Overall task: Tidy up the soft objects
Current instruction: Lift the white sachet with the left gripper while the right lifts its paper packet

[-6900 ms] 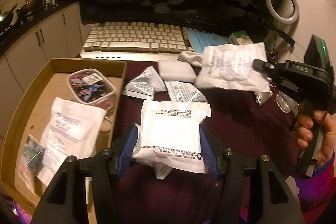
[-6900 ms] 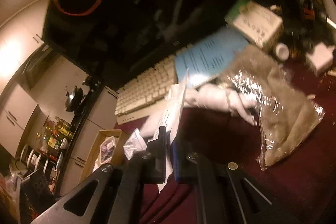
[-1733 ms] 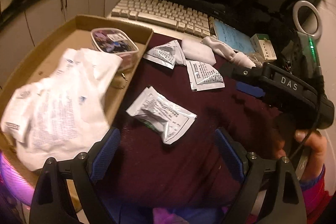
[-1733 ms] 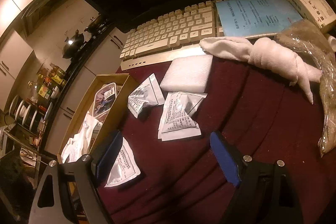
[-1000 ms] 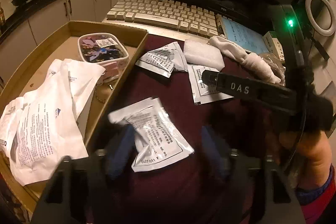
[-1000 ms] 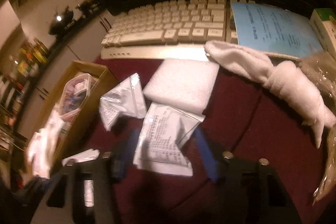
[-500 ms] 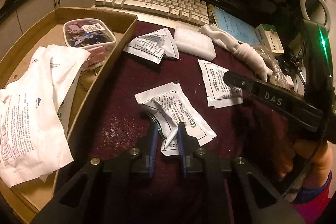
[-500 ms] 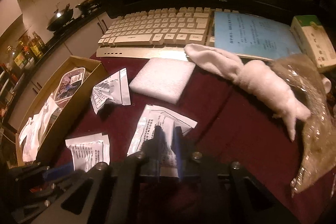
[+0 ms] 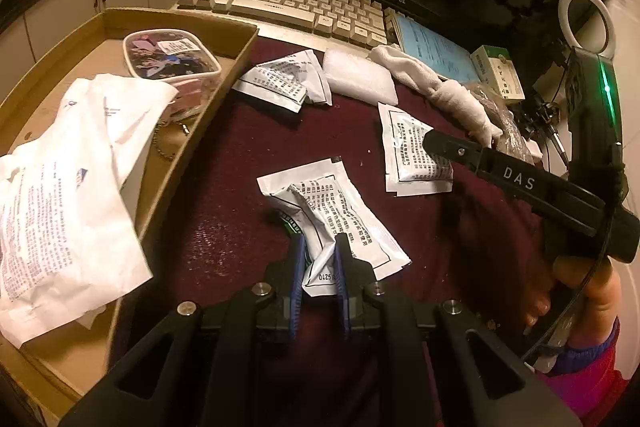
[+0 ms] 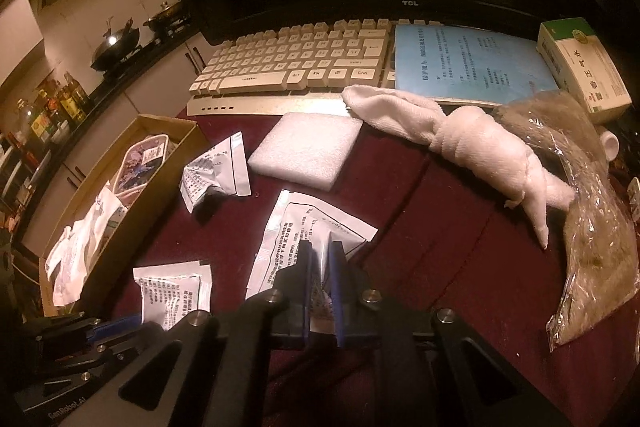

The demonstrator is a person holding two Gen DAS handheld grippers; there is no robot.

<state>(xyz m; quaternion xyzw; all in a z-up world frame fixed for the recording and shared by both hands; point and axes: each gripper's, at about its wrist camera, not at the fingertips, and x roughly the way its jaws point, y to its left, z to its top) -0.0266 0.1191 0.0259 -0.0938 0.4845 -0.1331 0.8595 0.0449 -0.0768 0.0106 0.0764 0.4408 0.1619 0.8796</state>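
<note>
Both claws are pinched down on packets, on the dark red cloth in front of the keyboard.

Left gripper: jaws narrow, blue pads clamped on the near edge of a crumpled white packet. That packet lies on the cloth just right of the cardboard box, well short of the keyboard.

Right gripper: jaws narrow, closed on the near side of a flat printed packet, which puckers up between the pads. It sits in front of the keyboard, just below the white foam pad.

Other soft items relative to the keyboard:
- folded packet left of the foam pad, close to the box wall
- rolled white cloth, one end touching the keyboard's right front edge, running right
- clear bag of brownish stuff past the cloth's far end

Box is left of the keyboard. Inside it: a big white paper bag and a small lidded tub at the far end.

A person's hand holds the right gripper's handle.
</note>
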